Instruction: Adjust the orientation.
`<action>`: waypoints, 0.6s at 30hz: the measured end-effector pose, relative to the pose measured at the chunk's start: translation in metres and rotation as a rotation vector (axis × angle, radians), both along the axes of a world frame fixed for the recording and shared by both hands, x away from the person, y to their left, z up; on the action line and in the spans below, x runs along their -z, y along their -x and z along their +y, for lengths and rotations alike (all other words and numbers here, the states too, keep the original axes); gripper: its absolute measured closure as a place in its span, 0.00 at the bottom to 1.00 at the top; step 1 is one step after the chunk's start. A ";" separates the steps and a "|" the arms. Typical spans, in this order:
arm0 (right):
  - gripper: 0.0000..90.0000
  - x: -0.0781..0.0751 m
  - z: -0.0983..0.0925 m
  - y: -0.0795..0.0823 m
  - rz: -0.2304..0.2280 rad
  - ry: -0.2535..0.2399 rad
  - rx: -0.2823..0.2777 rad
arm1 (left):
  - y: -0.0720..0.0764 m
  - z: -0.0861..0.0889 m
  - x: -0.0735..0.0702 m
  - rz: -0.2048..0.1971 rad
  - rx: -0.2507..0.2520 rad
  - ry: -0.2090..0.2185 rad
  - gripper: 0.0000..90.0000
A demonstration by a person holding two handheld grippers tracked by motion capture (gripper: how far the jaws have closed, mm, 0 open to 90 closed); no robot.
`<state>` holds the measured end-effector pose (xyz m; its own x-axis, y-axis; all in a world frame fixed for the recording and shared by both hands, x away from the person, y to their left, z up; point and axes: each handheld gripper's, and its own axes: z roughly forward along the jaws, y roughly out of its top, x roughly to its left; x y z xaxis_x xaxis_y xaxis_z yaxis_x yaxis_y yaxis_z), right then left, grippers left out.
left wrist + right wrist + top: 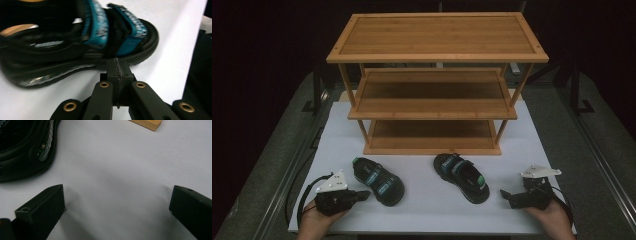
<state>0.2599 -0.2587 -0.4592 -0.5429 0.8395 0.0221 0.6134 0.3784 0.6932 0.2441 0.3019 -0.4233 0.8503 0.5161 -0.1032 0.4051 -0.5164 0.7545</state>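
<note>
Left sandal [378,181]: black, teal straps, on the white table [427,200] at 2 o'clock from the left gripper [364,195], jaws pressed together, empty. Insole lettering blurred, unreadable. Right sandal [461,177]: at 10 o'clock from the right gripper [503,194], jaws wide, empty; cut off in its view.

We count two black-and-teal sandals, one at left [378,181] and one at right [461,177]; one wooden rack [437,80] with three shelves; one white counter [427,200]; and two grippers, left [362,195] and right [504,195].
</note>
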 end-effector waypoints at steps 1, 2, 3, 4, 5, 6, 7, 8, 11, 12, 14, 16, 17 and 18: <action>0.00 0.000 0.000 0.000 0.000 -0.001 0.000 | 0.000 -0.002 0.001 -0.001 0.011 -0.005 1.00; 0.00 0.000 0.000 0.000 0.000 0.000 0.000 | 0.000 -0.005 0.002 -0.001 0.018 -0.007 1.00; 0.00 0.000 0.000 0.000 0.000 0.000 0.000 | 0.000 -0.007 0.002 0.003 0.026 -0.010 1.00; 0.00 0.000 0.000 0.000 0.000 0.000 0.000 | 0.000 -0.009 0.004 0.002 0.034 -0.006 1.00; 0.00 0.000 0.000 0.000 0.000 0.000 0.000 | 0.000 -0.011 0.005 0.004 0.039 -0.004 1.00; 0.00 0.000 0.000 0.000 0.000 0.000 0.000 | 0.000 -0.014 0.006 0.004 0.049 -0.006 1.00; 0.00 0.000 0.000 0.000 0.000 0.000 0.000 | 0.000 -0.014 0.006 0.004 0.049 -0.006 1.00; 0.00 0.000 0.000 0.000 0.000 0.000 0.000 | 0.000 -0.016 0.006 0.005 0.056 -0.004 1.00; 0.00 0.000 0.000 0.000 0.000 0.000 0.000 | -0.001 -0.024 0.008 0.001 0.073 -0.010 1.00; 0.00 0.000 0.000 0.000 0.000 0.000 0.000 | -0.001 -0.025 0.008 0.000 0.073 -0.009 1.00; 0.00 0.000 0.000 0.000 0.000 0.000 0.000 | -0.001 -0.030 0.009 -0.010 0.075 -0.013 1.00; 0.00 0.000 0.000 0.000 0.000 0.000 0.000 | -0.002 -0.034 0.009 -0.014 0.076 -0.009 1.00; 0.00 0.000 0.000 0.000 0.001 0.001 0.000 | -0.003 -0.037 0.010 -0.017 0.077 -0.012 1.00; 0.00 0.000 0.000 0.000 0.000 0.000 0.000 | -0.003 -0.040 0.010 -0.019 0.076 -0.018 1.00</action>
